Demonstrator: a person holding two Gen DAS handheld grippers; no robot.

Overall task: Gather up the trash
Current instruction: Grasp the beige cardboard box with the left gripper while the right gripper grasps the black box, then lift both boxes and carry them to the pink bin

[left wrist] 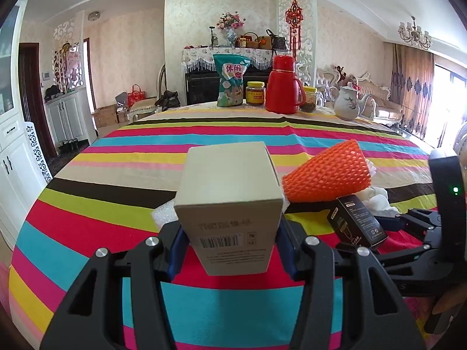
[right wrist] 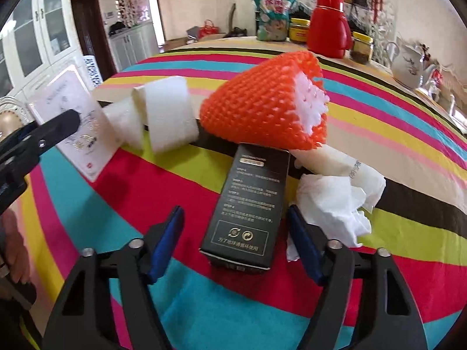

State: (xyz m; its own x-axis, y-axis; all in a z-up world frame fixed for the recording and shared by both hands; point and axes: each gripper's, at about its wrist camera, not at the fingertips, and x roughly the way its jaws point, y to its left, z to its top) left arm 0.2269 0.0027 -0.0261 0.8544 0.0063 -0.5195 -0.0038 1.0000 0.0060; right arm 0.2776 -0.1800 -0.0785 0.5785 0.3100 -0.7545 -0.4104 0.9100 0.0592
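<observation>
My left tool (left wrist: 230,250) is closed on a beige cardboard box (left wrist: 230,204). Its blue pads (left wrist: 179,250) press the two side walls near the lower end, and the box stands upright between them with the barcode face toward me. I judge it to be light, empty packaging: the walls are stiff at the edges but will buckle under hard pressure, so moderate clamping across the narrow faces is adequate.

My right tool (right wrist: 236,242) is wide open and holds nothing. The black carton (right wrist: 248,204) lies flat on the table (right wrist: 204,306) between the two fingers, its near end level with the pads and a gap on each side. I judge it to be light, rigid and glossy, so it may slip; grip the long side walls close to the near end.

Touching the right finger is a crumpled white tissue (right wrist: 332,207), soft and nearly weightless; pinch it at its bulk. Directly ahead, beyond the carton, lies an orange foam fruit net (right wrist: 262,108), which is compressible and springy. Ahead and to the left are curled strips of white foam wrap (right wrist: 166,113), very light and easily crushed.

At the far edge of the table stand a snack bag (right wrist: 273,14), a red thermos (right wrist: 328,26), jars and a teapot; I judge these not to be trash.
</observation>
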